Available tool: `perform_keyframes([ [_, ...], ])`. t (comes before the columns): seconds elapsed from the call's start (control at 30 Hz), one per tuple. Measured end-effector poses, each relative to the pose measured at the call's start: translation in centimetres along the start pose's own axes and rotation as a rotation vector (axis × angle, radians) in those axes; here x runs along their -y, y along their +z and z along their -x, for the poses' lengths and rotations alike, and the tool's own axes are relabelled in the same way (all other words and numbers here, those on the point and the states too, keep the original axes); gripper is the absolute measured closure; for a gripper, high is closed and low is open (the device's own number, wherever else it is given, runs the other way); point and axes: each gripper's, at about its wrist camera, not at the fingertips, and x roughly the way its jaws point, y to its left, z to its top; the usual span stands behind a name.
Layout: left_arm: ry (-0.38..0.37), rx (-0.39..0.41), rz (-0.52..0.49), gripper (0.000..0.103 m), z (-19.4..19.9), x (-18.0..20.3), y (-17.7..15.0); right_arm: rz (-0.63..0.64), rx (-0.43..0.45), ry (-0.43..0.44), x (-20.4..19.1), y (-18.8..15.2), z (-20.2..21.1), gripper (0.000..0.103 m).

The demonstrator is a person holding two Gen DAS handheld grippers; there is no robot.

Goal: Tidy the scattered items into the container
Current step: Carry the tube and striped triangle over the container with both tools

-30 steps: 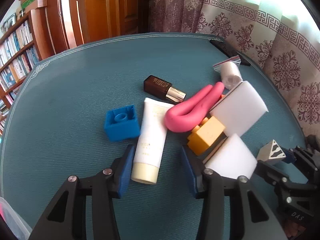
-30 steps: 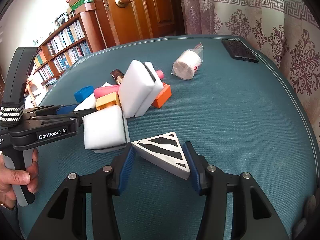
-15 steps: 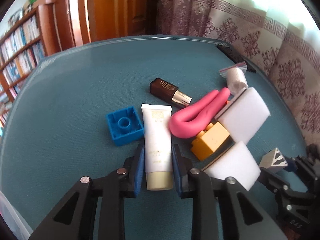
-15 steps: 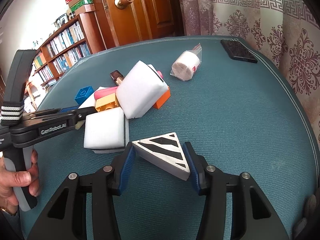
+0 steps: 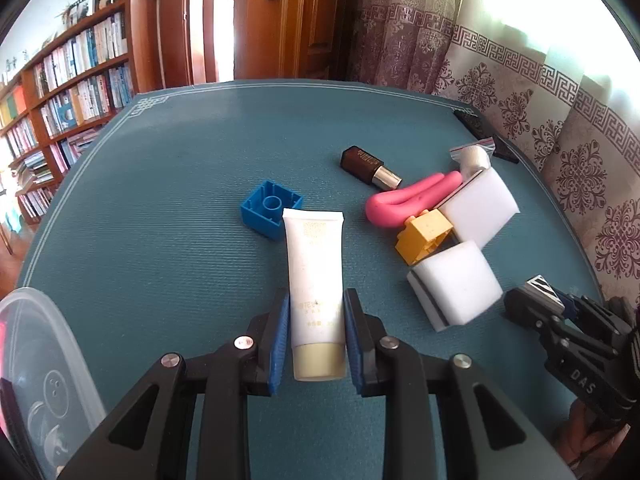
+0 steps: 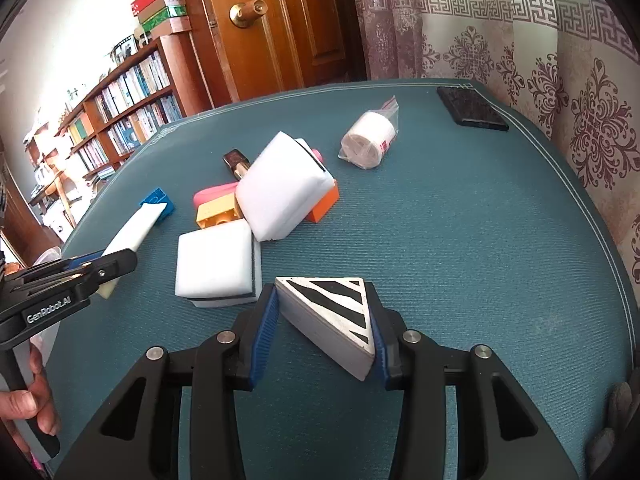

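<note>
- Container (image 5: 60,344): a clear plastic tub sits low to the left of the left gripper, only its rim and a bit of its wall in view; nothing I can identify inside it.
- Table (image 5: 168,200): the blue mat carries the loose items, most of them ahead and to the right of the left gripper.
- Sponges (image 6: 218,264): two white blocks lie just ahead-left of the right gripper, the farther one leaning on an orange brick (image 6: 324,206).
- Left gripper (image 5: 314,334): its pads are pressed on both sides of the tube (image 5: 316,276), near the cap end, and the tube points straight ahead, its far end close to a blue brick (image 5: 270,210).
- Right gripper (image 6: 322,330): clamped across a striped wedge (image 6: 332,316), which sits between the blue pads.
- Step: both picks look made, so carrying comes next. The tube needs a lift and a swing left over the tub rim before release; the wedge has farther to travel across the table.
</note>
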Motion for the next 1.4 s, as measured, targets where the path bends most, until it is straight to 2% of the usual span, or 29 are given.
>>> perform_keyframes([
  [0.3, 0.052, 0.058, -0.007, 0.074, 3.5, -1.1, -1.2, 0.004, 0.026, 0.039, -1.5, -0.2, 1.7, 0.059],
  [0.57, 0.154, 0.121, 0.013, 0.074, 6.3, -3.4, -2.2, 0.024, 0.026, 0.100, -4.3, -0.1, 2.9, 0.059],
  [0.97, 0.288, 0.178, 0.119, 0.074, 9.6, -10.1, -4.3, 0.151, 0.014, 0.200, -12.7, -0.1, 2.9, 0.059],
  [1.4, 0.380, 0.172, 0.181, 0.073, 11.1, -15.4, -6.2, 0.283, 0.000, 0.335, -23.2, 0.1, 2.0, 0.059],
])
